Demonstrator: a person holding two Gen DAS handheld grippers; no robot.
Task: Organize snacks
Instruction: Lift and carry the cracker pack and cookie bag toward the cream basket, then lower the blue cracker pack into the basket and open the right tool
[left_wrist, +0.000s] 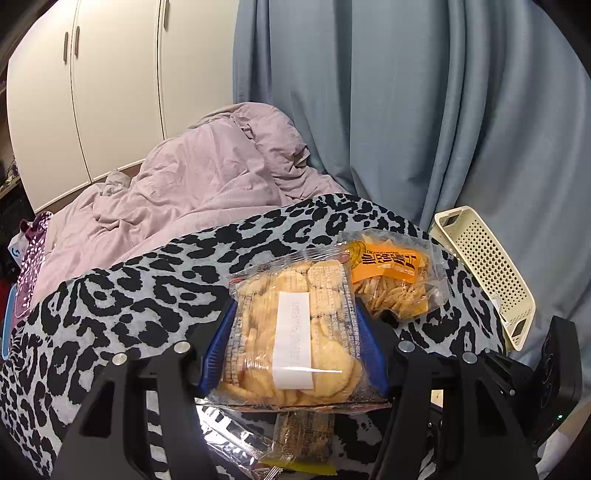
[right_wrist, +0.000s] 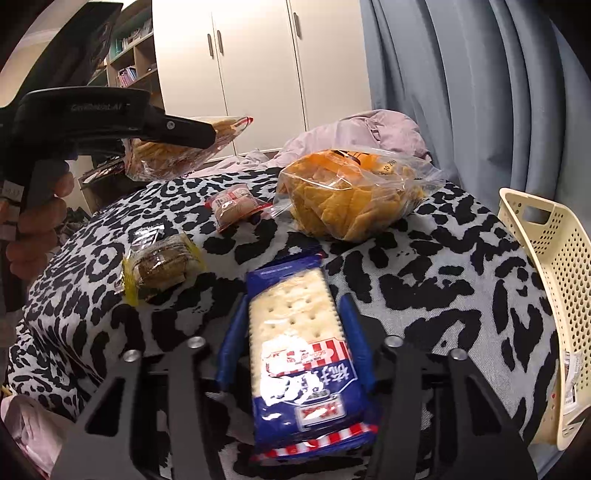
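Leopard-print black-and-grey cloth (right_wrist: 424, 280) covers the surface I am working over, with a rumpled mauve duvet (left_wrist: 207, 177) behind it, white wardrobe doors (left_wrist: 118, 85) beyond that and a blue-grey curtain (left_wrist: 406, 92) along the right. At the cloth's right edge a cream perforated plastic basket (right_wrist: 554, 280) stands tipped on its side; I cannot see anything in it.

My left gripper (left_wrist: 295, 332) is clamped on a clear bag of pale round crackers (left_wrist: 291, 332), held up off the cloth, its blue pads pressing both sides. My right gripper (right_wrist: 295, 328) straddles a blue-wrapped pack of soda crackers (right_wrist: 299, 354); whether its blue pads press the wrapper I cannot tell.

On the cloth lie a clear bag of orange chips (right_wrist: 351, 192) towards the far right, a small red-trimmed pack of round biscuits (right_wrist: 236, 206) just left of it, and a yellow-edged pack of brown sandwich biscuits (right_wrist: 162, 266) nearer me. Open patterned cloth stretches between the soda crackers and the basket, and along the near left.
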